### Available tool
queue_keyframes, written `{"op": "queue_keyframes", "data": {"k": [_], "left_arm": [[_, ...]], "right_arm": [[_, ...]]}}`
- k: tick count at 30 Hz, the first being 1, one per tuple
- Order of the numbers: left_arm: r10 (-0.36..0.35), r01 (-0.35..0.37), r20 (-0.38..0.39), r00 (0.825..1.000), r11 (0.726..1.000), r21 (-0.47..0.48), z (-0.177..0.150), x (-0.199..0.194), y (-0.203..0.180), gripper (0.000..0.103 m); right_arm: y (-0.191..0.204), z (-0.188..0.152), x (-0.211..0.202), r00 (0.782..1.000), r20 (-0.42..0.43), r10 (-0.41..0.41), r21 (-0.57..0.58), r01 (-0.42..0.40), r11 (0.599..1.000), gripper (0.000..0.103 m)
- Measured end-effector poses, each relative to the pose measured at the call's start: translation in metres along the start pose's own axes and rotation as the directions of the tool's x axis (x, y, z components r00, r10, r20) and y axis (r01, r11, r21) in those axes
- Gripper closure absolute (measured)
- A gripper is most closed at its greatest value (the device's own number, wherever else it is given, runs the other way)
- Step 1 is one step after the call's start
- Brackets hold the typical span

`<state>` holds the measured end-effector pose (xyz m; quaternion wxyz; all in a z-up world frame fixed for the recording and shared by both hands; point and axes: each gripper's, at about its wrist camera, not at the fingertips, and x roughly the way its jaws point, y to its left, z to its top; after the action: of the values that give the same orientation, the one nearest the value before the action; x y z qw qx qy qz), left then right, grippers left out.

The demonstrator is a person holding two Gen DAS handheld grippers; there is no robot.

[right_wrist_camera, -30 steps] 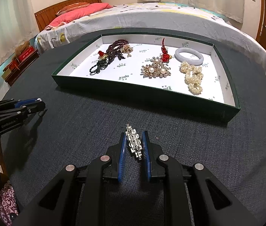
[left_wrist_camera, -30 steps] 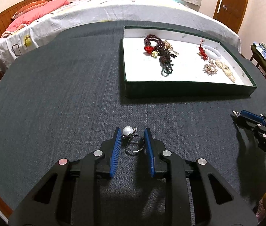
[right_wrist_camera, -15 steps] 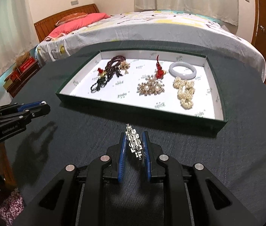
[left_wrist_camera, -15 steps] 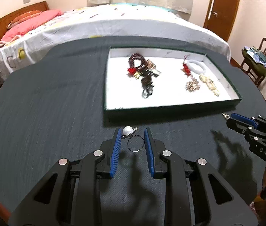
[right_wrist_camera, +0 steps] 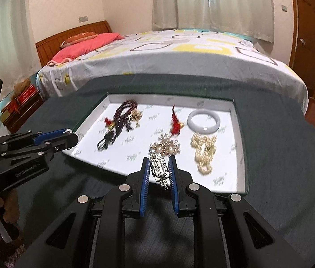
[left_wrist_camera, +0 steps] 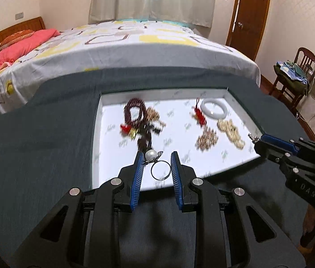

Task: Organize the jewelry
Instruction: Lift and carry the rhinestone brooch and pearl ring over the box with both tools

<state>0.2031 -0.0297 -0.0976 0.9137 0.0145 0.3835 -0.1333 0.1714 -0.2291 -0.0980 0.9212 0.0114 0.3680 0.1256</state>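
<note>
Pearl ring (left_wrist_camera: 157, 166): pinched betw the blue pads of the L gripper (left_wrist_camera: 156, 165), pearl up against the L pad, thin metal band hanging betw the two; held in air over the near-left part of the tray (left_wrist_camera: 97, 120). Jaws closed on the ring, narrow gap only.

Silver crystal bracelet (right_wrist_camera: 158, 167): clamped lengthwise betw the pads of the R gripper (right_wrist_camera: 159, 169), sticks out fwd past the fingertips, held above tray near edge, just before the gold brooch (right_wrist_camera: 165, 145). Jaws pressed onto it.

Tray = shallow green-walled box w/ white printed liner, on dark grey cloth table (left_wrist_camera: 34, 145). Inside, all blurred by motion:
- dark red bead strand w/ red tassel (left_wrist_camera: 134, 114), left-centre, tangled w/ gold bits + dark cord
- red knot charm (left_wrist_camera: 198, 116), just beside white bangle (left_wrist_camera: 214, 111), far right
- gold brooch, near of the charm
- cream pearl cluster (left_wrist_camera: 231, 131), right side, near of the bangle

In L wrist view the R gripper shows at right edge (left_wrist_camera: 255, 139), tip over tray's right wall, bit of silver visible at the tip. In R wrist view the L gripper is at left (right_wrist_camera: 68, 135), tip over tray's left near corner.

Bkgd: bed w/ patterned sheet (right_wrist_camera: 179, 51) right behind the table, pink pillow (right_wrist_camera: 83, 44), wood door (left_wrist_camera: 250, 11), chair w/ clothes (left_wrist_camera: 295, 73).
</note>
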Motion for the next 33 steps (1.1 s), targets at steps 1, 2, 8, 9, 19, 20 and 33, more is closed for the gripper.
{"op": "queue_keyframes", "data": {"k": [1, 2, 8, 9, 19, 20, 33], "left_arm": [[0.001, -0.001, 0.005, 1.000, 1.000, -0.002, 0.004, 0.004, -0.001, 0.078], [0.002, -0.002, 0.008, 1.000, 1.000, -0.007, 0.007, 0.009, -0.002, 0.078], [0.015, -0.016, -0.030, 0.999, 1.000, -0.025, 0.008, 0.044, -0.005, 0.078], [0.019, -0.020, -0.042, 0.999, 0.999, -0.026, 0.006, 0.052, -0.005, 0.078], [0.039, -0.042, -0.100, 0.994, 0.998, -0.035, -0.003, 0.086, 0.000, 0.078], [0.037, -0.040, -0.104, 0.994, 0.999, -0.036, -0.004, 0.087, 0.000, 0.078], [0.044, -0.048, -0.100, 0.994, 0.998, -0.036, -0.004, 0.085, 0.000, 0.054]], "right_arm": [[-0.002, 0.003, 0.005, 1.000, 0.000, -0.004, 0.005, 0.004, 1.000, 0.085], [-0.004, 0.004, 0.008, 1.000, -0.001, -0.007, 0.010, 0.007, 1.000, 0.085], [-0.012, -0.001, 0.042, 0.998, -0.052, -0.021, 0.036, 0.022, 0.999, 0.085], [-0.013, -0.002, 0.046, 0.998, -0.059, -0.020, 0.039, 0.023, 0.999, 0.085], [-0.020, -0.012, 0.070, 0.993, -0.109, -0.037, 0.045, 0.042, 0.998, 0.085], [-0.020, -0.012, 0.070, 0.993, -0.109, -0.035, 0.047, 0.040, 0.998, 0.085], [-0.022, -0.013, 0.068, 0.994, -0.101, -0.030, 0.065, 0.036, 0.997, 0.052]]}}
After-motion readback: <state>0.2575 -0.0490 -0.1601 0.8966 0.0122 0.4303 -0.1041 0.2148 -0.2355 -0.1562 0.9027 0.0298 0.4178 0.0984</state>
